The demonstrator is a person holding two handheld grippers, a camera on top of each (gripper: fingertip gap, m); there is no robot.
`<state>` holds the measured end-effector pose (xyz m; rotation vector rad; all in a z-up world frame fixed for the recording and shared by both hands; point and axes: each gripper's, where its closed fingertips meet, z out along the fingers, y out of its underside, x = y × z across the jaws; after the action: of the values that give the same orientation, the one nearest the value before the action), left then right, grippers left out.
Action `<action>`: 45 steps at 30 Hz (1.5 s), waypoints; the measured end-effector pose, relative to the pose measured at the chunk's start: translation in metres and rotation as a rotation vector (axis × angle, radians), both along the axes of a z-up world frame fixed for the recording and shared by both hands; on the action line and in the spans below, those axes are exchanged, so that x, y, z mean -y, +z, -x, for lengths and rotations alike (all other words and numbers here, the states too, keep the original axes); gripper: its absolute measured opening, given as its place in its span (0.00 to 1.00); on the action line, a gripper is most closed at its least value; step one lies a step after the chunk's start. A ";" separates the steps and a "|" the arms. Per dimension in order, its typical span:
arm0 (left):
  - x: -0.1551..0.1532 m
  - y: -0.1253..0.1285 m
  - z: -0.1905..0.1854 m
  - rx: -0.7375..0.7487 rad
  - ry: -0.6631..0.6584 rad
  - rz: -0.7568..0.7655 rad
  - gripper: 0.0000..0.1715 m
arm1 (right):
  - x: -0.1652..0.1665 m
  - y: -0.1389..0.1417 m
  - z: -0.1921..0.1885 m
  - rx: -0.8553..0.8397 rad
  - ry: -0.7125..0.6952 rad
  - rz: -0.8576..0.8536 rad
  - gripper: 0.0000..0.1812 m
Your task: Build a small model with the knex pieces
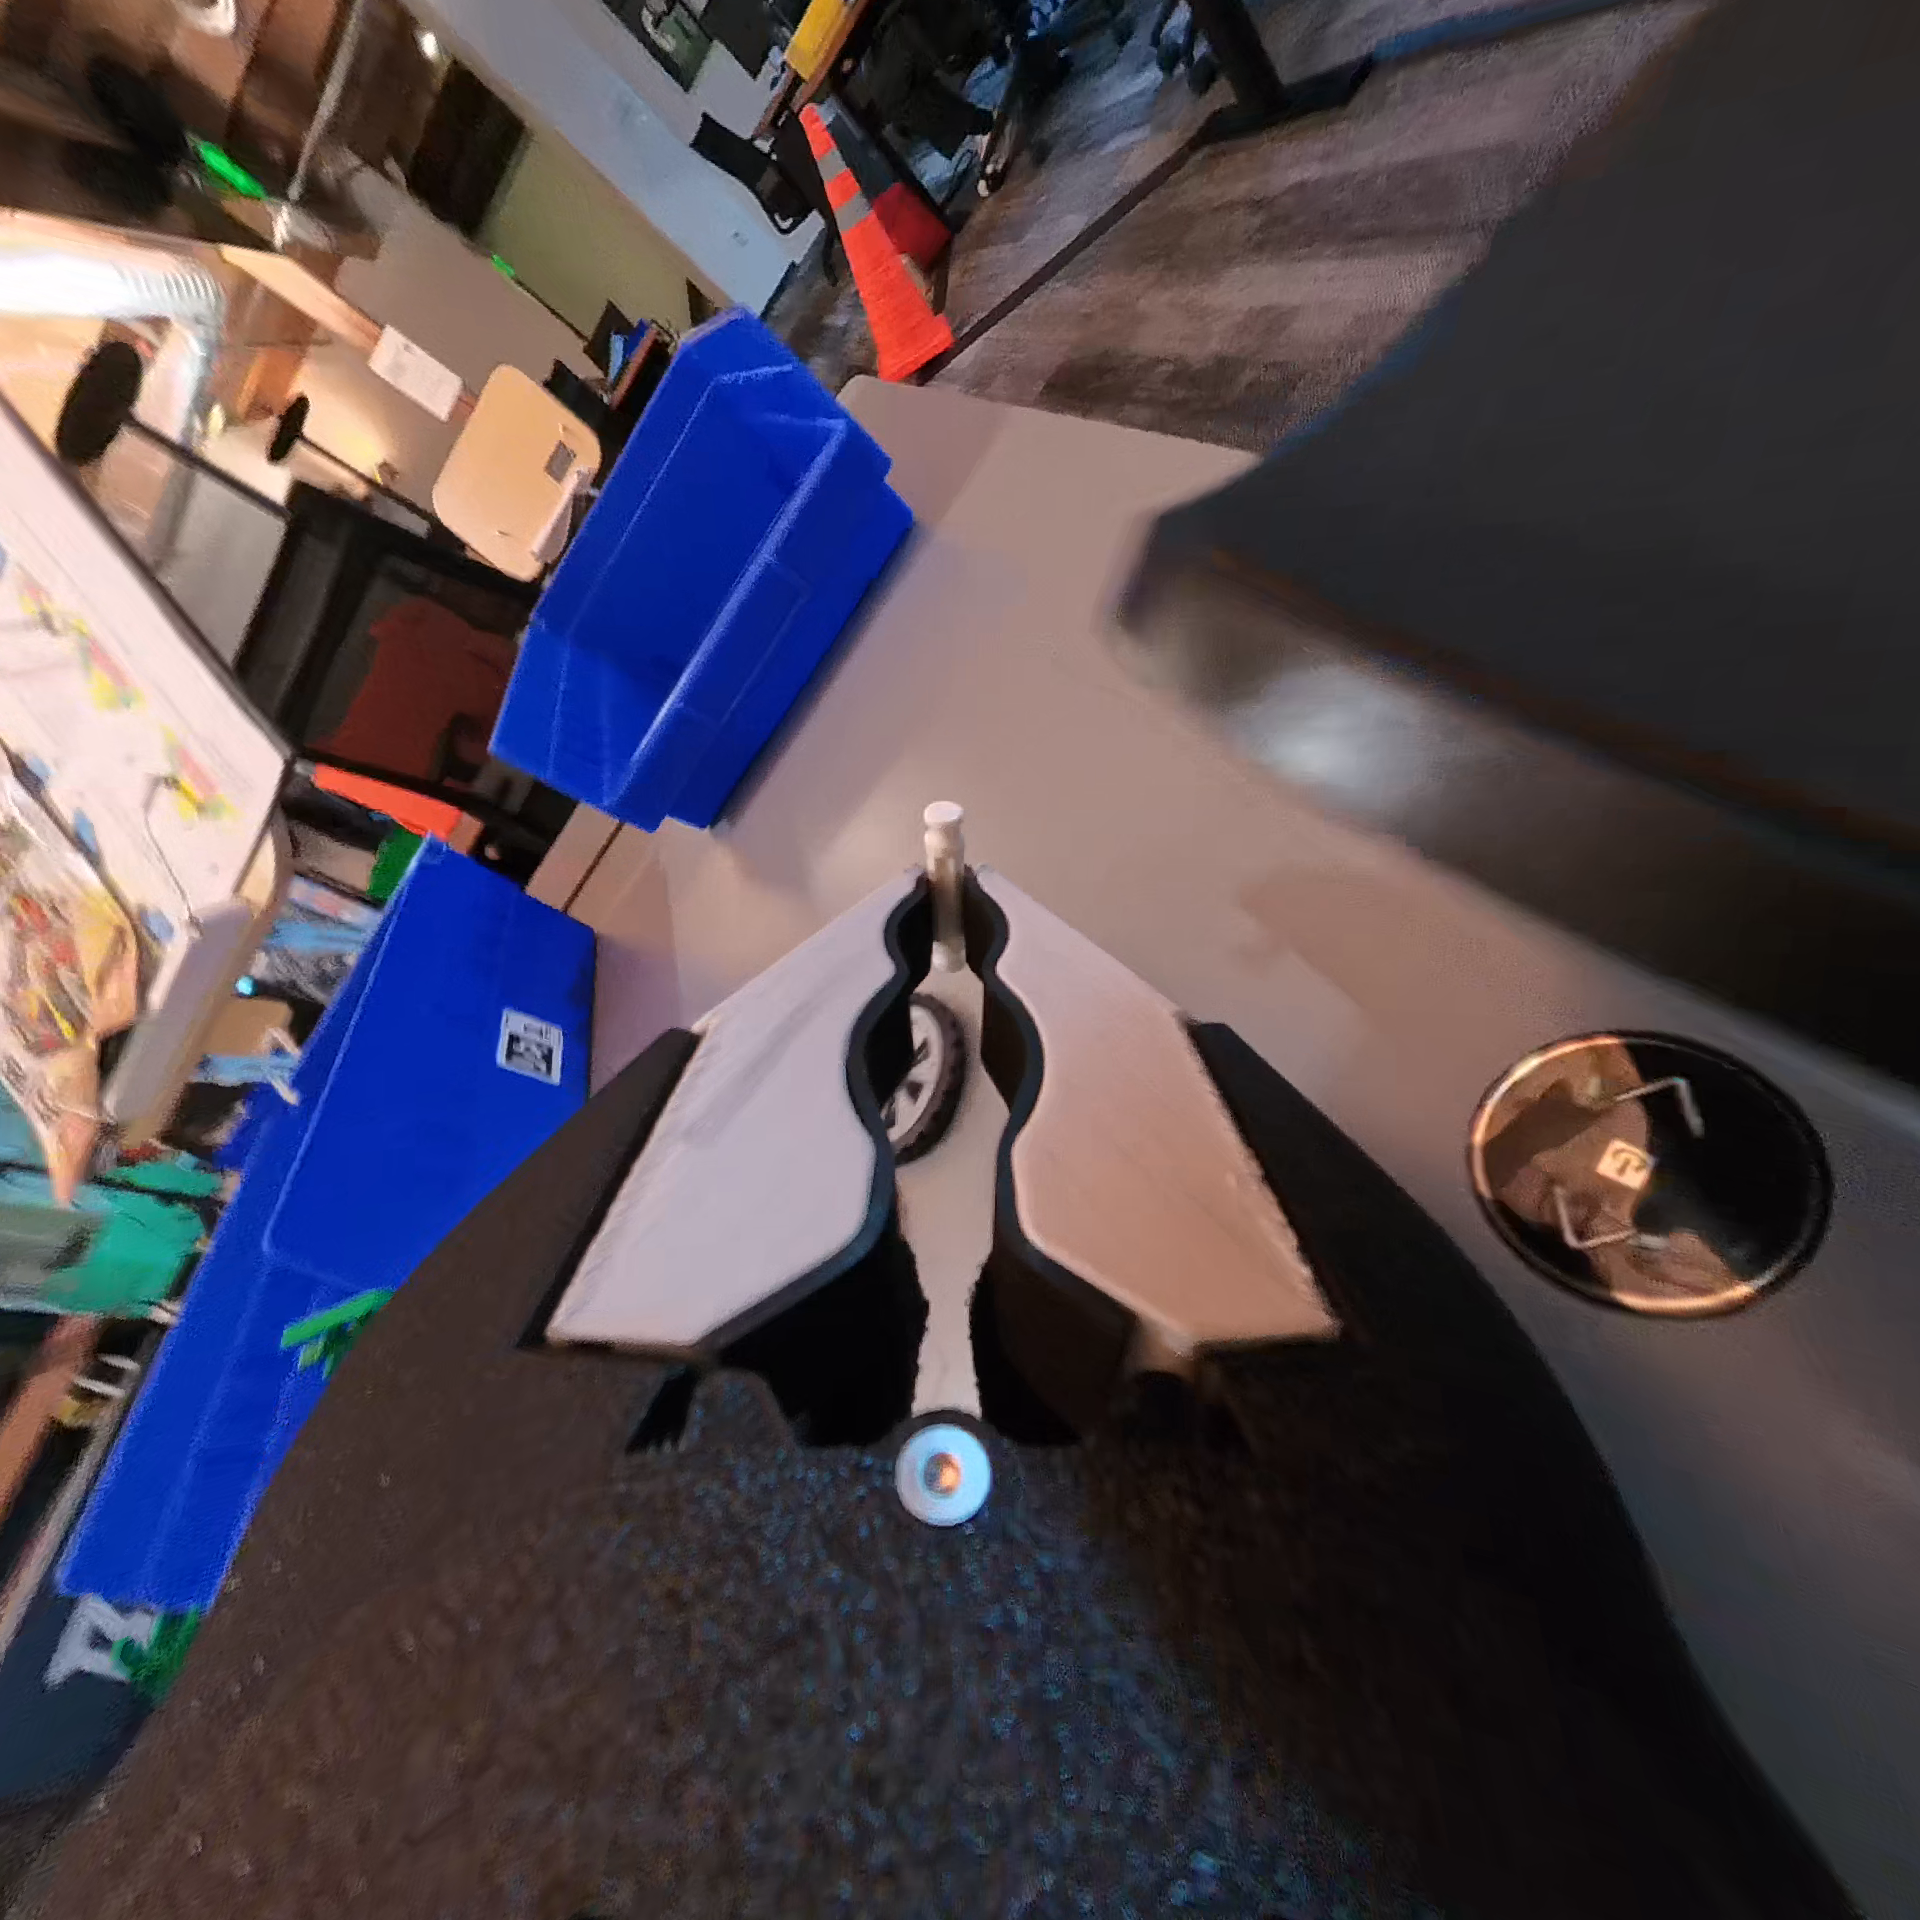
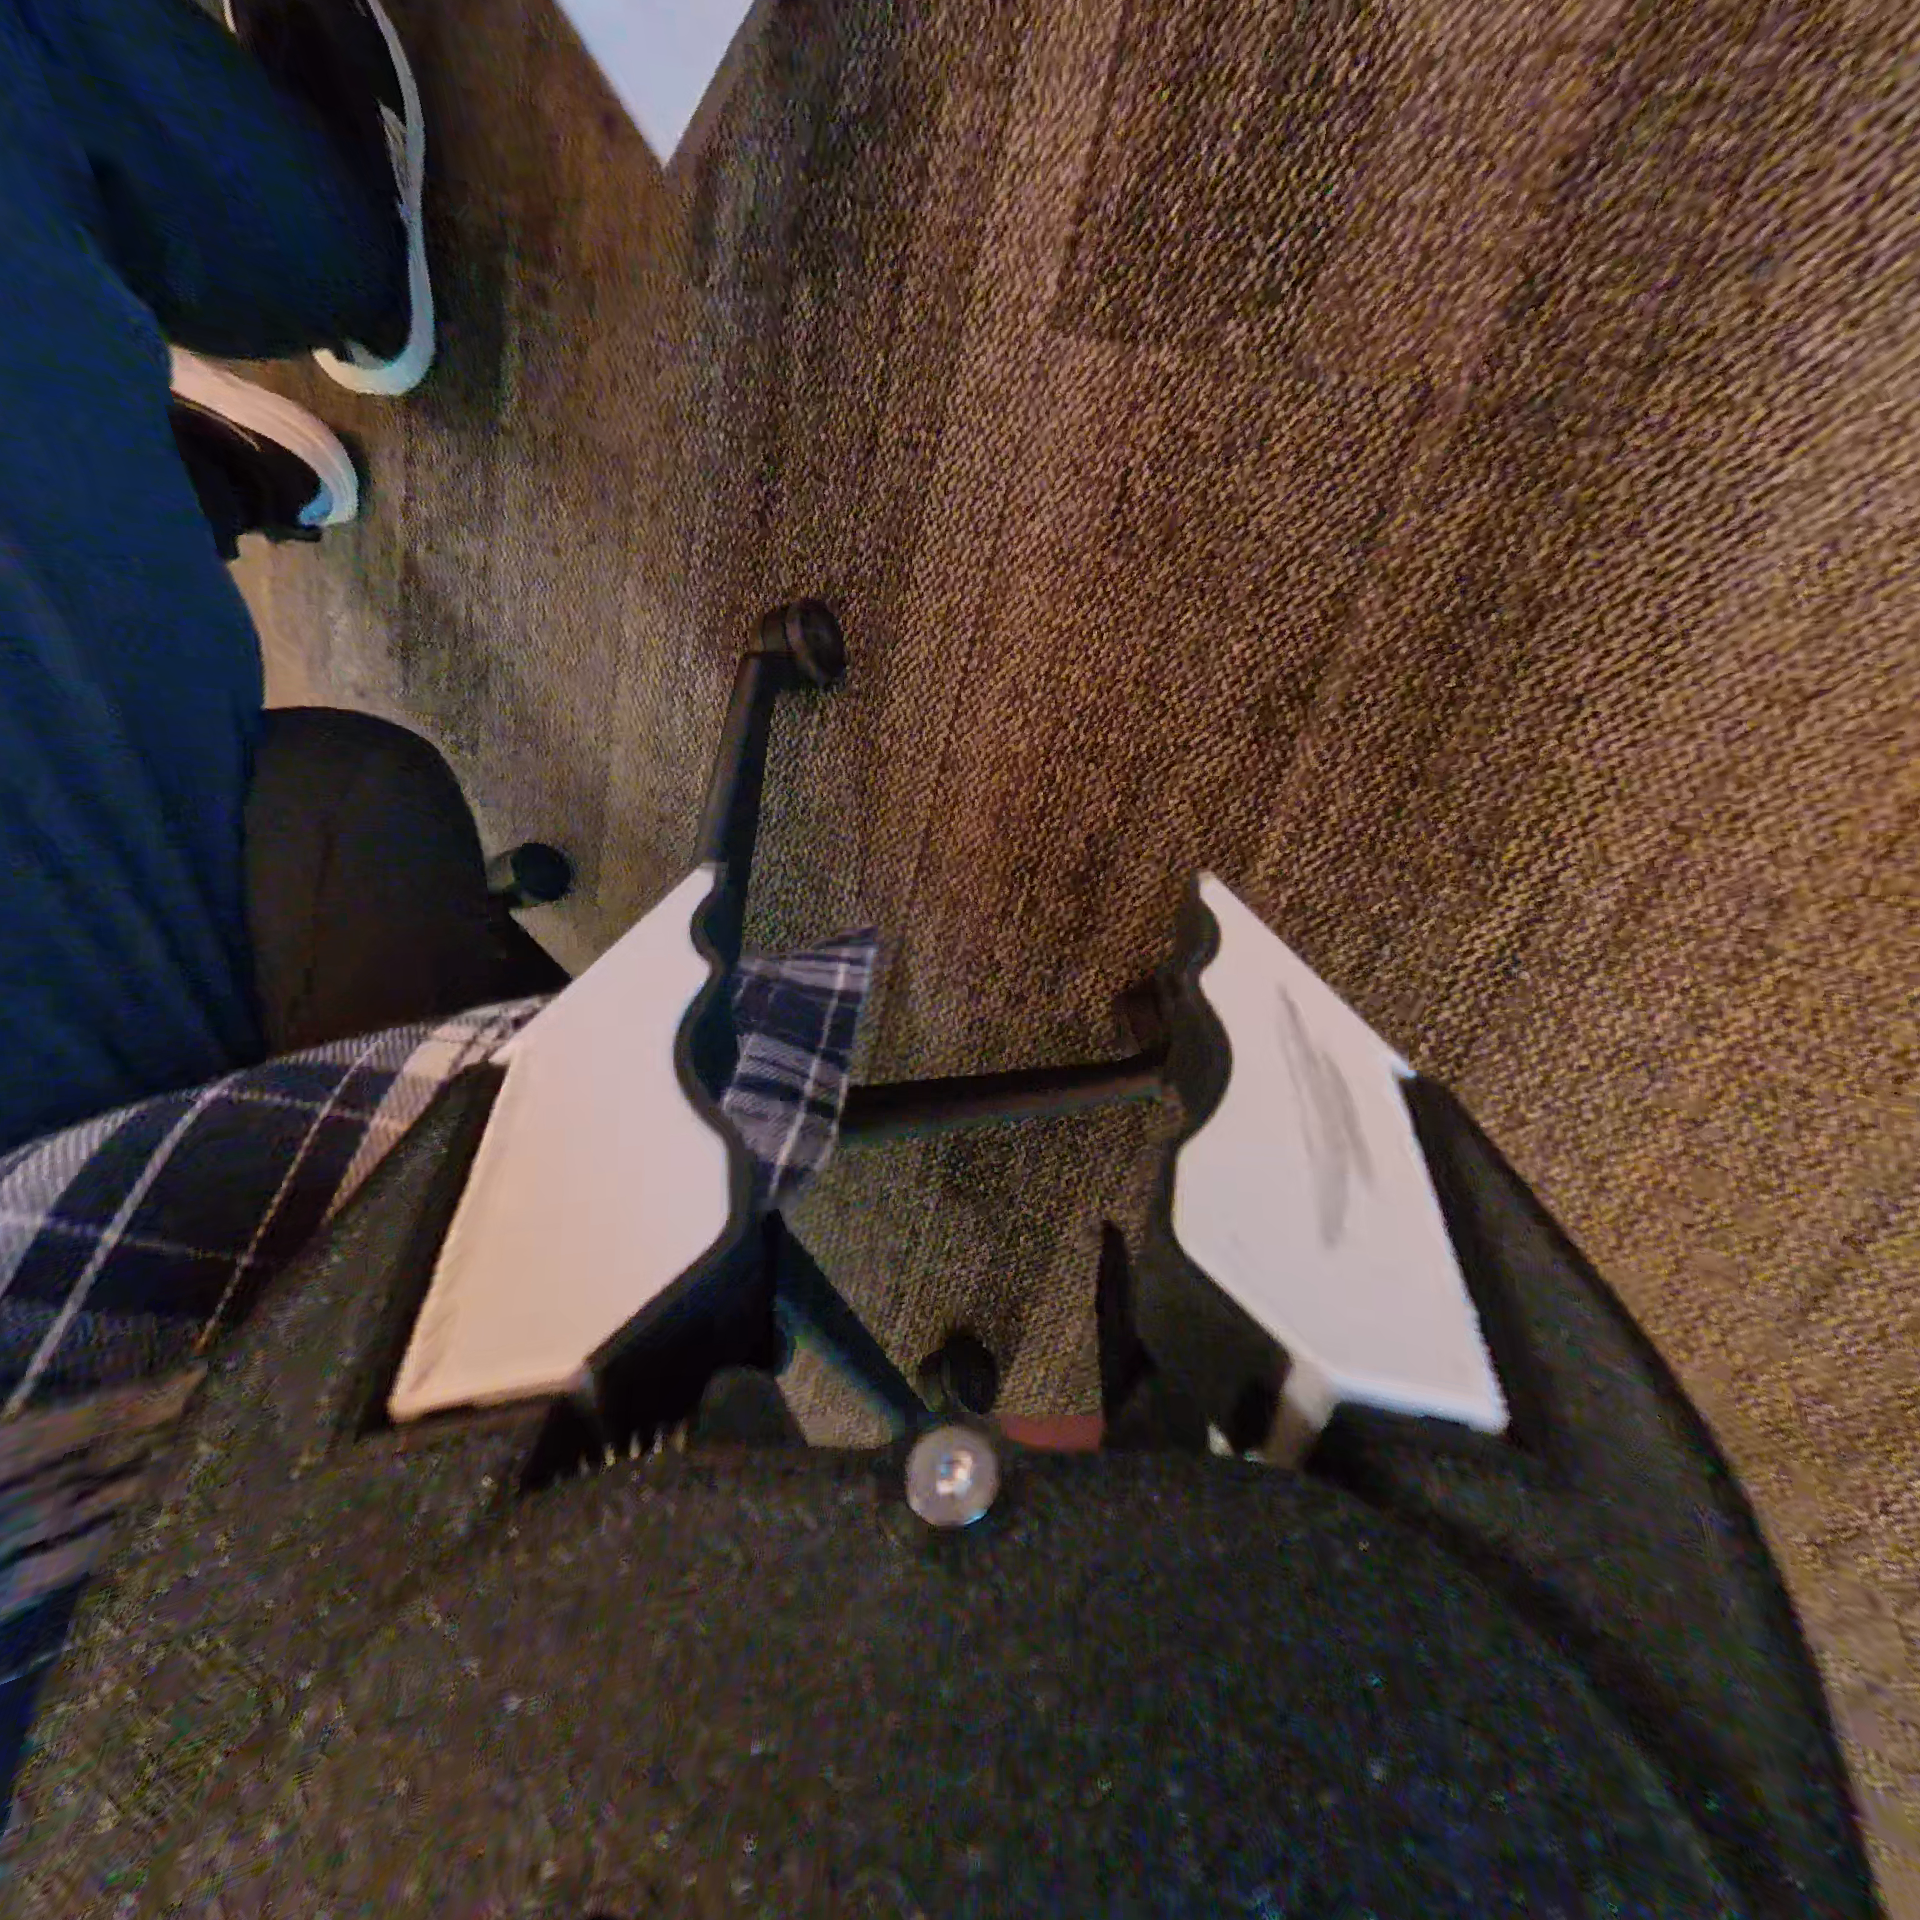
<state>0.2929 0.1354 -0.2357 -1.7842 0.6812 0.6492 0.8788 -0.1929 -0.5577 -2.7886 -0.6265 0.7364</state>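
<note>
Our left tool [image 1: 943, 894] is closed on a metal pin [image 1: 943, 883] above the tabletop [image 1: 1039, 675], pinched tight so it cannot slip. Our right tool [image 2: 951, 914] gapes wide and empty over the carpet [image 2: 1351, 520].

bins [image 1: 707, 582] left on table [image 1: 1091, 644] | grommet hole [image 1: 1650, 1174] right | pin [image 1: 943, 883] perhaps central

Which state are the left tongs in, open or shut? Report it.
Shut. The left tongs pinch a small metal pin, their white fingers nearly meeting, above the grey table.
</note>
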 end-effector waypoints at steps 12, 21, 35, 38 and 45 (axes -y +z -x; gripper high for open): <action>0.165 0.096 0.083 0.100 0.128 -0.233 0.01 | -0.057 0.188 0.184 -0.111 0.401 -0.674 0.36; 0.363 0.011 0.210 0.154 0.326 -0.206 0.01 | -0.011 0.329 0.479 -0.359 0.934 -1.184 0.35; 0.499 -0.022 0.340 0.346 0.432 -0.237 0.01 | -0.017 0.363 0.787 -0.383 1.016 -1.435 0.36; 0.491 -0.005 0.346 0.313 0.388 -0.247 0.01 | -0.034 0.360 0.815 -0.337 0.992 -1.490 0.36; 0.473 0.033 0.361 0.212 0.292 -0.227 0.02 | -0.075 0.336 0.859 -0.288 0.884 -1.441 0.36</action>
<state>-0.0683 -0.3372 -0.2030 -1.7214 0.1951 0.6901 0.0203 -0.1182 -0.2213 -1.0273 -1.5150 0.4306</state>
